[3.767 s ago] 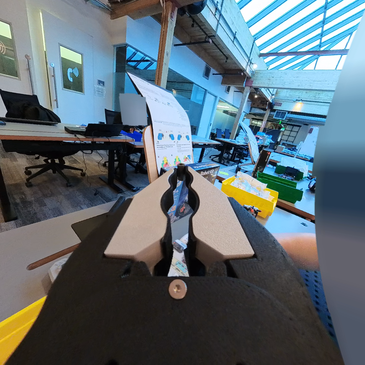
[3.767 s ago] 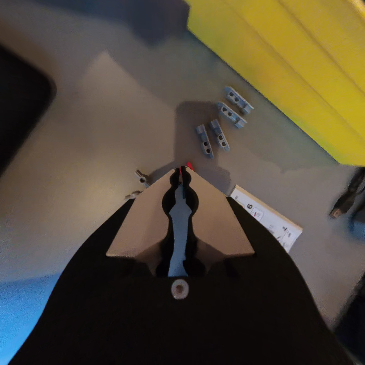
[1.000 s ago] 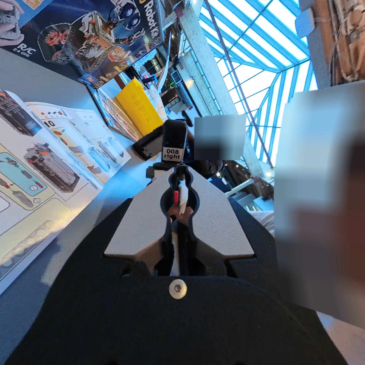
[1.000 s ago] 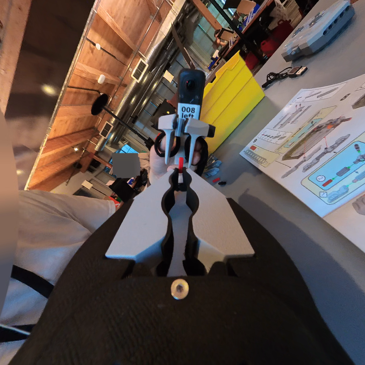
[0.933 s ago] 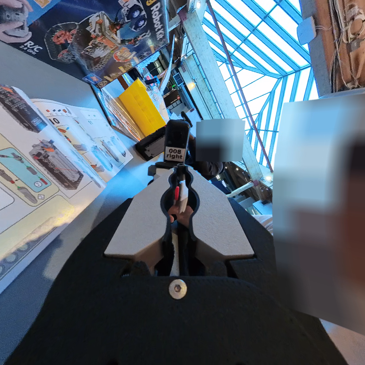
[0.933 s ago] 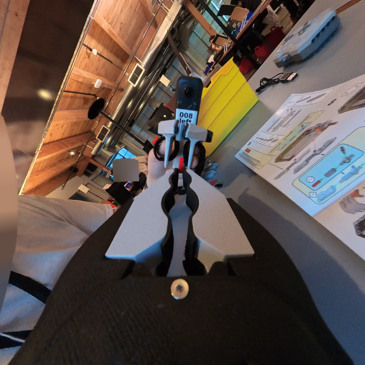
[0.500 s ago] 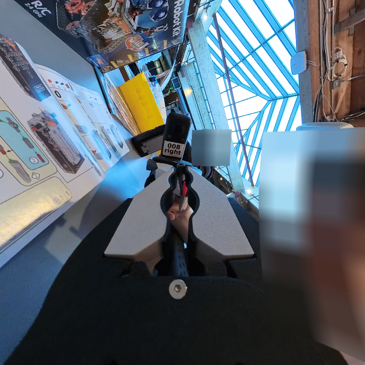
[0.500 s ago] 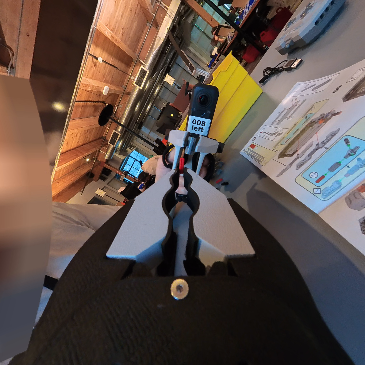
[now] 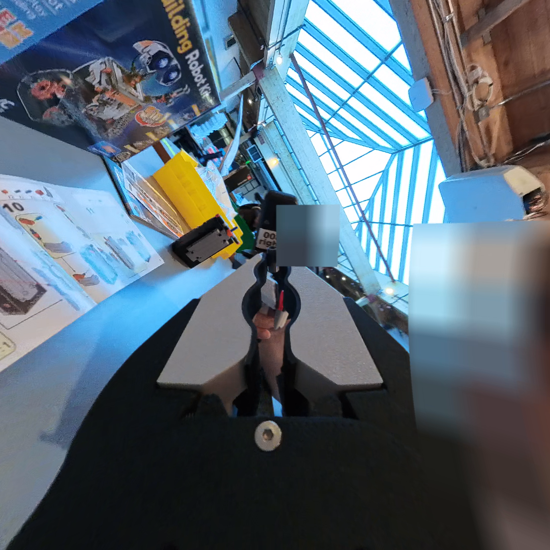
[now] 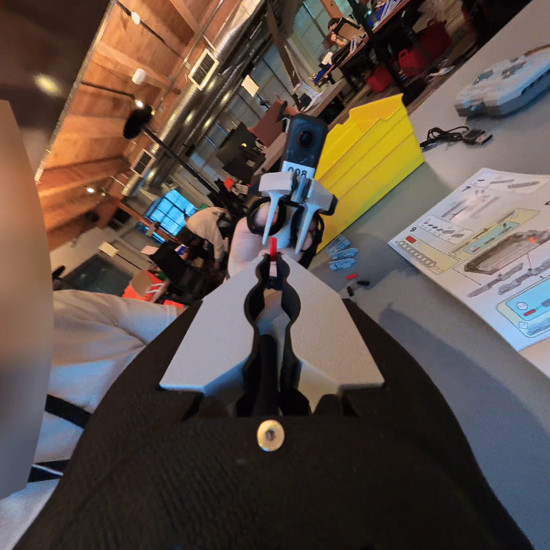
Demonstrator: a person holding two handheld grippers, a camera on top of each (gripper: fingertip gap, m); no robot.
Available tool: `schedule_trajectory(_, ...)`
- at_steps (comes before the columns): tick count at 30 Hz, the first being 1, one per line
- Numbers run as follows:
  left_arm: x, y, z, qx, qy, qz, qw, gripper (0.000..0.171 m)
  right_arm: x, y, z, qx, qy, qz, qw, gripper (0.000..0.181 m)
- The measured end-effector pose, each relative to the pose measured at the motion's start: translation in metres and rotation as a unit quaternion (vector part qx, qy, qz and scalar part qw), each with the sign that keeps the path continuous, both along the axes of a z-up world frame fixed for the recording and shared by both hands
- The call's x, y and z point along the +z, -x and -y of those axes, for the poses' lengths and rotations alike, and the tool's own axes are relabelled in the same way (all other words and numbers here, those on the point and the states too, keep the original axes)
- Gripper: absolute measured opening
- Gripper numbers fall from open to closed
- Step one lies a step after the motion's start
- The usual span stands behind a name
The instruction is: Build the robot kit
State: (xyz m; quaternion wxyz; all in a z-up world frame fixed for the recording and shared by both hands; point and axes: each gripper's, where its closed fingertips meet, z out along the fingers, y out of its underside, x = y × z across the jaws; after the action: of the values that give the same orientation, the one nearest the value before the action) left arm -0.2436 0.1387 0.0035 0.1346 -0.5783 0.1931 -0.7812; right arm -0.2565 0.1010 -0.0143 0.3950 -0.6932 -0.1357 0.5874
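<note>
Small red plastic pin (image 10: pixel 273 249), yellow plastic bin (image 10: pixel 375 154), pale blue bricks (image 10: pixel 342 253), grey tabletop (image 10: pixel 416 321), colour-printed paper manual (image 10: pixel 488 253).

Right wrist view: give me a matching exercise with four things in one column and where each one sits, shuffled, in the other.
Things:
1. red pin
2. yellow bin
3. instruction booklet
4. black cable

Places:
A. lying open on the table, at the right
B. on the table beside the grey unit, far off
C. pinched at the tips of the right gripper
D. standing on the table just beyond the blue-grey pieces

Pairs: 1-C, 2-D, 3-A, 4-B
</note>
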Motion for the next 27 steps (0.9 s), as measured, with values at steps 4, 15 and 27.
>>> schedule_trajectory(4, 0.034, 0.004, 0.035, -0.008, -0.009, 0.019, 1.0, 0.004, 0.033, 0.013, 0.032, 0.002, -0.032, -0.009, 0.999, 0.003)
schedule_trajectory(15, 0.113, 0.039, 0.139, 0.053, -0.215, -0.072, 0.972, 0.004, 0.097, 0.033, 0.115, -0.107, -0.166, 0.14, 0.97, 0.003)
schedule_trajectory(27, 0.104, 0.033, 0.138, 0.063, -0.191, -0.095, 0.975, 0.004, 0.102, 0.037, 0.104, -0.149, -0.121, 0.194, 0.962, 0.003)
